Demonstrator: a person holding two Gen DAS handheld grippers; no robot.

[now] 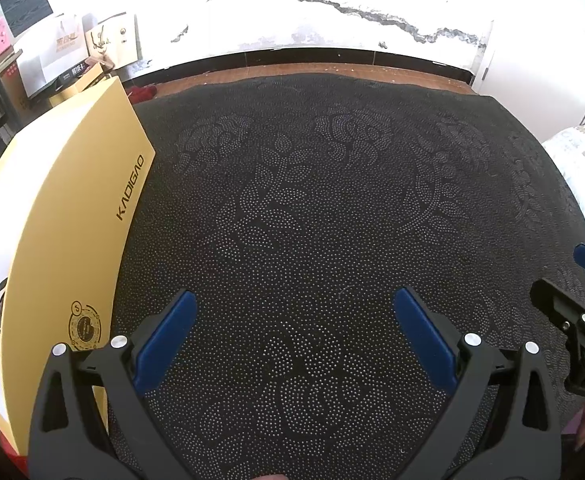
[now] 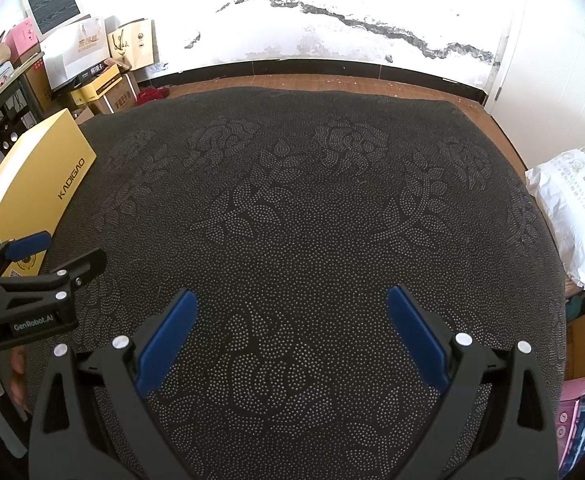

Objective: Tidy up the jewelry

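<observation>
A flat yellow box (image 1: pixel 64 216) printed KADIGAO lies closed at the left edge of the black dotted cloth (image 1: pixel 312 200); the right wrist view shows the same box (image 2: pixel 32 184) at far left. My left gripper (image 1: pixel 294 300) hovers open over bare cloth, just right of the box. My right gripper (image 2: pixel 291 298) is open too, above the cloth's middle, nothing between its blue pads. Each gripper shows in the other's view: the right one (image 1: pixel 572 280) at the right edge, the left one (image 2: pixel 64 248) near the box. No jewelry is visible.
Paper bags and cartons (image 2: pixel 92 60) are stacked on the floor at the back left by the white wall. A white printed sack (image 2: pixel 572 200) lies off the cloth's right edge. Pink boxes (image 2: pixel 580 408) sit at the lower right. Wooden floor (image 2: pixel 332 80) runs behind the cloth.
</observation>
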